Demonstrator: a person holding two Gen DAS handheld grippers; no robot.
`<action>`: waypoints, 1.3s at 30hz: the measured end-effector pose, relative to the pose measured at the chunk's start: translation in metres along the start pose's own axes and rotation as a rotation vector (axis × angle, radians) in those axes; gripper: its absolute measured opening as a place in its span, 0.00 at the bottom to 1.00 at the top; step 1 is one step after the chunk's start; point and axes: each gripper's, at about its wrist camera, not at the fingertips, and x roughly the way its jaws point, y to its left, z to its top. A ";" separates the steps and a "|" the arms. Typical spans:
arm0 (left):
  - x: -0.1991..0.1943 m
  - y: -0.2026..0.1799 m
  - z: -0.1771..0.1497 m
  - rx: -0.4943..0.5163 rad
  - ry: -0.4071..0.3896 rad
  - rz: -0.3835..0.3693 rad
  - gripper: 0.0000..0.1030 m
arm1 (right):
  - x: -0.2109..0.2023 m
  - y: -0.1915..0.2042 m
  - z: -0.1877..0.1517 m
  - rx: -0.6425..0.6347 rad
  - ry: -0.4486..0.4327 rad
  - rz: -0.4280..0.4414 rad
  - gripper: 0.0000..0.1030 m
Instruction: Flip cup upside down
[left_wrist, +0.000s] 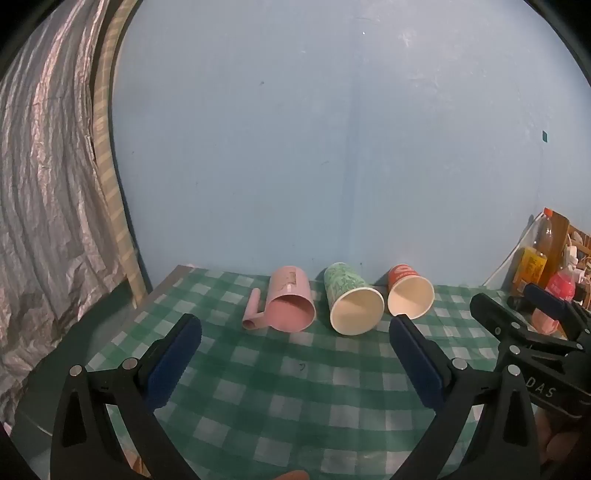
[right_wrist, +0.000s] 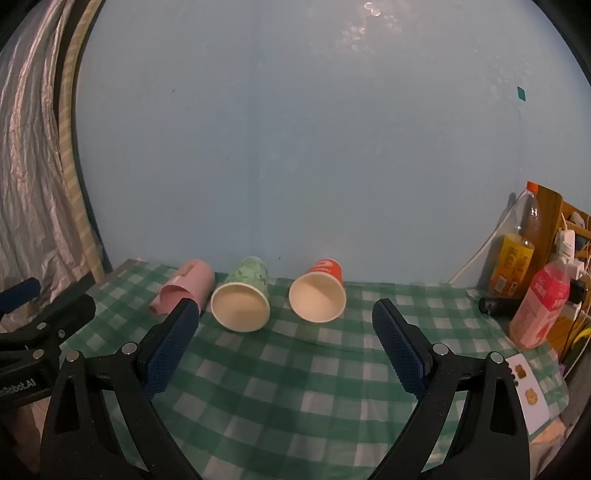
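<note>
Cups on their sides on the checked surface (right_wrist: 295, 387), both tongs spread, holding nothing.
Green paper cup (right_wrist: 242, 295) between pink mug (left_wrist: 290, 301) and red cup (right_wrist: 319, 291); left tongs (left_wrist: 295, 328), right tongs (right_wrist: 284, 314) hover near. Paper looks light, crushable: pinch mid-wall gently.

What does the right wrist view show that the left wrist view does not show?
Only the right wrist view: a white card with small pictures at the table's right edge, and the whole pink carton.

Only the left wrist view: the pink mug with its handle and open mouth fully visible.

Both: the green paper cup and the red paper cup lying on their sides on the checked tablecloth.
</note>
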 end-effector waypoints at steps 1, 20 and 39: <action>0.000 0.000 0.000 0.000 -0.002 0.001 0.99 | 0.000 0.000 0.000 -0.004 0.006 -0.005 0.91; -0.001 -0.004 0.003 0.027 -0.026 -0.002 0.99 | 0.005 0.003 -0.003 0.000 0.016 -0.004 0.91; 0.003 -0.002 0.000 -0.001 -0.009 -0.012 0.99 | 0.005 0.003 -0.004 -0.001 0.019 -0.003 0.91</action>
